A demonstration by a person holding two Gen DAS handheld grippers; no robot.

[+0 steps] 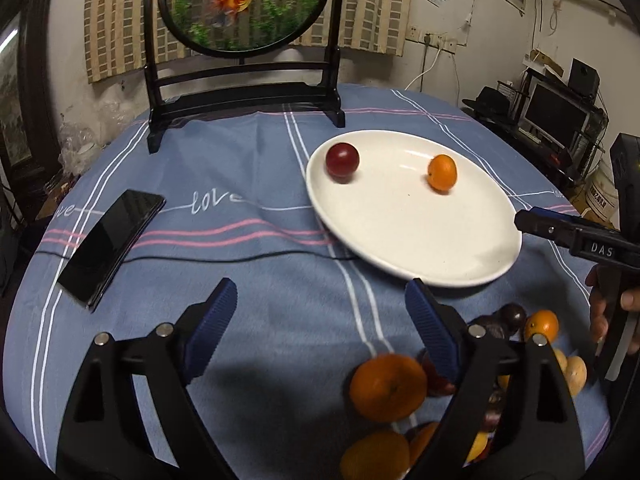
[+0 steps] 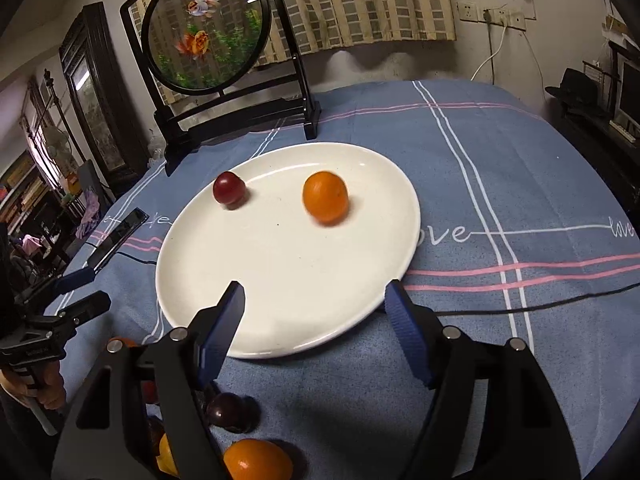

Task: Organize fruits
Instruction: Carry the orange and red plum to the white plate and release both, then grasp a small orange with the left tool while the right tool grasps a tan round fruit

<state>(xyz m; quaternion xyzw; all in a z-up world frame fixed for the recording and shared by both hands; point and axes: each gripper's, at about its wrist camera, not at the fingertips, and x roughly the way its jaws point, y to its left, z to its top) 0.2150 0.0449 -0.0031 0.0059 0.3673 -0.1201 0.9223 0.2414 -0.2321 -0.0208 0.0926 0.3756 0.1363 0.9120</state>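
1. Lowest in the left wrist view, the left tool point(image 1: 320, 300) stands wide, with nothing between its blue pads point(image 1: 214, 328), only blue cloth point(image 1: 240, 168).
2. At the lower right of that view a heap of loose fruit point(image 1: 386, 386) lies on the cloth-covered bench, partly hidden behind the tool's right finger: oranges, dark plums and some pale yellow pieces.
3. In the right wrist view the right tool point(image 2: 316, 296) is also parted fairly wide and holds nothing; its tips hang over the near rim of the white plate point(image 2: 280, 280).
4. At the lower left of the right wrist view more of the heap shows: a dark plum point(image 2: 226, 408) and an orange point(image 2: 256, 460) on the cloth.
5. The plate sits mid-frame in both views, near the heap but apart from it.
6. On the plate's far half lie a red plum point(image 1: 342, 160) toward the left and a small orange point(image 1: 442, 172) toward the right, well apart from each other.
7. A black phone point(image 1: 110, 240) lies on the cloth at the left of the left wrist view, a thin black cable point(image 2: 540, 304) running across the bench.
8. Farthest back, a round goldfish screen point(image 1: 244, 4) in a black stand is upright at the bench's far edge.
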